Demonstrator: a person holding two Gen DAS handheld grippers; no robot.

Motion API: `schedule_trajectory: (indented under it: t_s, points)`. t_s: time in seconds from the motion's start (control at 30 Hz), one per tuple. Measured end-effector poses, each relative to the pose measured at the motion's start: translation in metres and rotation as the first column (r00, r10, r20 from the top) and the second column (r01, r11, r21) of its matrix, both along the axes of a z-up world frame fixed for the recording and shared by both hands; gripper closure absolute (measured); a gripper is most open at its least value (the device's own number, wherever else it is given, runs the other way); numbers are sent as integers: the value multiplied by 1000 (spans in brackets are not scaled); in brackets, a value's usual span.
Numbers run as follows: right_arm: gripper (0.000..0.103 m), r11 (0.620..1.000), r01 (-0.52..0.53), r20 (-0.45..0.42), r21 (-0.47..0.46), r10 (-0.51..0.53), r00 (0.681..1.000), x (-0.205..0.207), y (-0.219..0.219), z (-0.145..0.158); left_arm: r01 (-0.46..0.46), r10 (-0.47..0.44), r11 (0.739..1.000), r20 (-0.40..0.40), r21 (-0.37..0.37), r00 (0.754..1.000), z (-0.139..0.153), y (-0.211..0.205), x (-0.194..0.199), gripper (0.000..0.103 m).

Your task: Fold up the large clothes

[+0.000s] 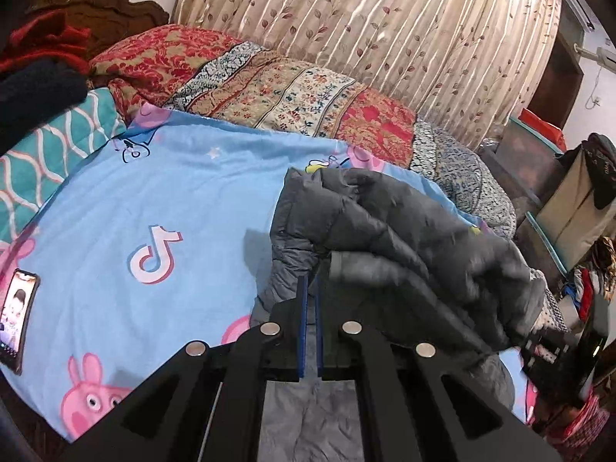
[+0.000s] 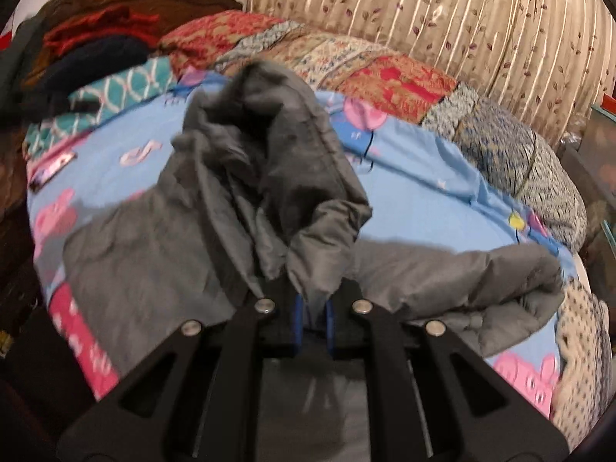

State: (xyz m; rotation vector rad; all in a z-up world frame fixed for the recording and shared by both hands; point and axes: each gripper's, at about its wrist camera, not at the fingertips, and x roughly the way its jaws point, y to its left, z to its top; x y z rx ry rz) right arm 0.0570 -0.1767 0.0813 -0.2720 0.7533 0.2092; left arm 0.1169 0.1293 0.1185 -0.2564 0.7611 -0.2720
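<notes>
The left tool (image 1: pixel 310 288) had its blue pads nearly together, pinching a thin edge of the grey padded jacket (image 1: pixel 385 231); the right tool (image 2: pixel 312 300) was clamped on a bunched fold of that jacket (image 2: pixel 269 177), raised above the bed; the rest of it sprawled over the blue cartoon sheet (image 1: pixel 173 192); a phone (image 1: pixel 17 308) lay on the sheet at left; farther off sat a patterned quilt (image 1: pixel 288 88), then curtains (image 1: pixel 385 19).
</notes>
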Motion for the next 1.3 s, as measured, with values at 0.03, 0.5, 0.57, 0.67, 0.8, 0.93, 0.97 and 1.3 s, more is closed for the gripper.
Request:
schedule_trajectory:
  t_s: [0.03,0.5,0.57,0.67,0.8,0.93,0.97,1.3]
  points:
    - [95,1000,1,-5,-4,-1,1000,-13,0,-4,11,-11,1000,11,-6,1000,5,-2,-6,103]
    - [65,999,25,-124,-43,-30,992,-119,35,-81,185,-182,981,-73,51,981,-41,-66,-30,103]
    - [48,1000,15,-134,-9,-16,991,-127,35,-79,179,-164,981,-166,78,972,-77,-68,-20,103]
    - [44,1000,2,-109,9,-1,994,-142,28,-65,172,-158,984,-216,49,964,-110,-59,-12,103]
    - [44,988,10,-107,155,6,994,-163,-6,-27,157,-148,987,-223,25,964,-120,-50,-11,103]
    - [44,964,124,-15,237,-124,992,-162,-46,11,142,-137,990,-167,17,976,-87,-51,-25,103]
    - [43,951,166,10,261,-174,985,-158,-59,17,149,-147,989,-128,9,981,-76,-54,-33,103]
    - [43,843,446,-103,301,-436,894,-106,-116,-41,316,-305,935,-89,163,948,-82,-112,-55,103]
